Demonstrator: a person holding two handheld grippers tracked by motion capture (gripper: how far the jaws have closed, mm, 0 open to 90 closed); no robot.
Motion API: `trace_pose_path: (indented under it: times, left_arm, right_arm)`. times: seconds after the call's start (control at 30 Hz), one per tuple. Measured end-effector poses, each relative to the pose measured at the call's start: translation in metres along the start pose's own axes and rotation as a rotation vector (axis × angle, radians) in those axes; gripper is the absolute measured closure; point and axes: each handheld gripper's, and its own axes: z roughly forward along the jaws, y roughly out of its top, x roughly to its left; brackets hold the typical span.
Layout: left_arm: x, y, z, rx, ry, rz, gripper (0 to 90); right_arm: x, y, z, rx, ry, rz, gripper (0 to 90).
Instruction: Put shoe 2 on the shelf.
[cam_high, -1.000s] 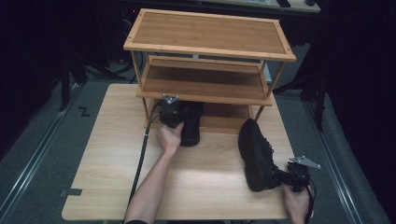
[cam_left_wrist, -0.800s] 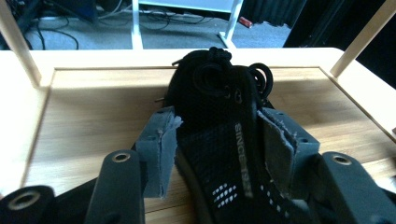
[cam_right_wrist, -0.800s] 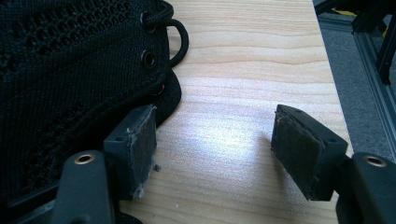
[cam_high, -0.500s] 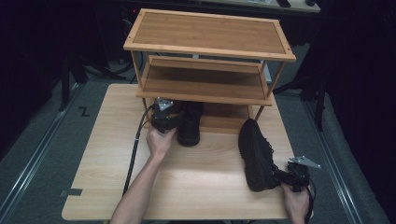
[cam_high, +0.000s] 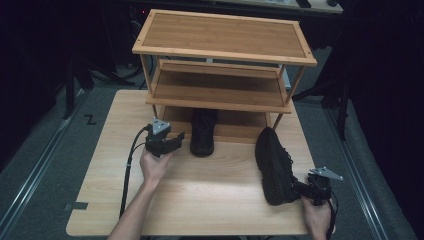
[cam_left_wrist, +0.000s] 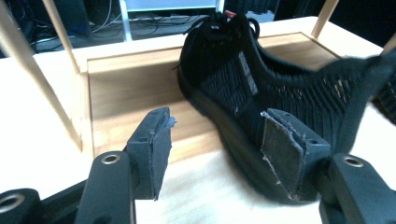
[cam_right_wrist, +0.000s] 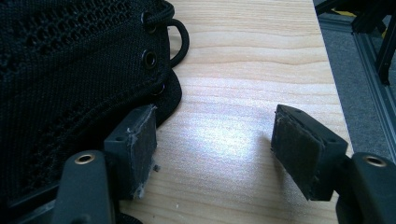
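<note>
Mid-frame in high view: wooden rack (cam_high: 223, 60) at back of desk (cam_high: 200, 200). One black shoe (cam_high: 203, 131) w/ toe under rack's bottom shelf, heel out toward frame bottom. Left tongs (cam_high: 172, 142) just left of it, spread wide, gripping nothing; in left gripper view same shoe (cam_left_wrist: 261, 93) beside the right-hand pad. Second shoe (cam_high: 274, 165) lower right on desk, lying lengthwise. Right tongs (cam_high: 305, 189) at its heel end, spread; in right gripper view left-hand pad touching shoe's mesh side (cam_right_wrist: 70, 70), other pad over bare desk.
</note>
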Motion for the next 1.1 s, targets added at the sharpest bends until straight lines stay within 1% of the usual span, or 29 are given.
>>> trace_pose_path:
  times: [0.13,0.17,0.2,0.23,0.27,0.3,0.33,0.37,0.4,0.43,0.5,0.53,0.57,0.6,0.63,0.67,0.7,0.73,0.77,0.8,0.83,0.93,1.0,1.03,1.1]
  left_arm:
    - [0.004,-0.016,-0.009,0.027,-0.004,-0.011,41.6]
    - [0.006,-0.025,-0.012,0.061,0.000,-0.008,43.4]
    - [0.006,-0.025,-0.012,0.061,0.000,-0.008,43.6]
    - [0.009,-0.037,-0.016,0.097,0.011,-0.006,43.8]
    - [0.009,-0.037,-0.016,0.097,0.011,-0.006,43.8]
    - [0.010,-0.042,-0.017,0.107,0.015,-0.011,43.8]
    - [0.012,-0.047,-0.019,0.117,0.018,-0.015,43.7]
    - [0.015,-0.057,-0.021,0.137,0.030,-0.015,43.4]
    - [0.015,-0.057,-0.021,0.137,0.030,-0.015,43.3]
    - [0.020,-0.067,-0.023,0.161,0.042,-0.025,42.9]
    - [0.023,-0.074,-0.025,0.167,0.054,-0.041,42.4]
    - [0.023,-0.074,-0.025,0.167,0.054,-0.041,42.4]
    - [0.026,-0.081,-0.028,0.172,0.061,-0.057,42.4]
    - [0.026,-0.081,-0.028,0.172,0.061,-0.057,42.4]
    - [0.028,-0.086,-0.030,0.184,0.076,-0.058,42.5]
    - [0.028,-0.086,-0.030,0.184,0.076,-0.058,42.6]
    - [0.029,-0.089,-0.031,0.197,0.092,-0.051,42.7]
    - [0.029,-0.089,-0.031,0.197,0.092,-0.051,42.7]
    - [0.030,-0.092,-0.032,0.203,0.103,-0.047,42.7]
    - [0.030,-0.093,-0.033,0.205,0.108,-0.046,42.7]
    - [0.031,-0.096,-0.034,0.213,0.118,-0.042,42.6]
    - [0.031,-0.099,-0.036,0.205,0.128,-0.036,42.3]
    - [0.032,-0.100,-0.038,0.203,0.133,-0.039,42.2]
    - [0.033,-0.100,-0.039,0.201,0.132,-0.049,41.7]
    - [0.032,-0.101,-0.040,0.202,0.131,-0.053,40.0]
  right_arm:
    - [0.000,0.000,0.000,-0.001,0.003,0.001,31.4]
    - [-0.001,0.000,0.000,-0.002,0.008,0.002,31.5]
    - [-0.001,0.000,0.000,-0.002,0.008,0.002,31.5]
    - [-0.002,0.000,0.000,-0.003,0.016,0.011,31.5]
    - [-0.002,0.000,0.000,-0.003,0.016,0.011,31.5]
    - [-0.002,0.000,0.000,-0.005,0.021,0.013,31.4]
    - [-0.002,0.000,0.000,-0.005,0.017,0.007,31.5]
    - [0.000,0.001,0.001,-0.001,0.005,-0.005,31.3]
    - [0.000,0.001,0.001,-0.001,0.005,-0.005,31.3]
    - [0.001,0.001,0.001,0.002,0.002,-0.011,30.2]
    - [0.000,0.002,0.002,0.000,0.003,-0.008,30.1]
    - [0.000,0.002,0.002,0.000,0.006,-0.005,30.3]
    - [-0.001,0.002,0.001,0.003,0.010,0.002,32.6]
    - [-0.001,0.002,0.001,0.001,0.012,0.004,35.6]
    - [-0.003,0.001,-0.001,-0.001,0.026,0.009,35.9]
    - [-0.003,0.001,-0.001,-0.001,0.032,0.014,35.9]
    - [-0.004,0.001,-0.002,-0.003,0.029,0.007,36.0]
    - [-0.004,0.001,-0.002,-0.003,0.029,0.007,36.0]
    - [-0.005,0.000,-0.005,-0.021,0.020,-0.008,35.9]
    - [-0.005,0.000,-0.005,-0.021,0.020,-0.008,35.9]
    - [-0.006,0.001,-0.008,-0.032,0.019,-0.012,35.4]
    - [-0.007,0.002,-0.009,-0.036,0.020,-0.019,34.1]
    - [-0.010,0.005,-0.007,-0.027,0.023,-0.029,31.3]
    - [-0.012,0.006,-0.006,-0.013,0.026,-0.027,28.7]
    - [-0.013,0.008,-0.003,0.006,0.032,-0.034,25.5]
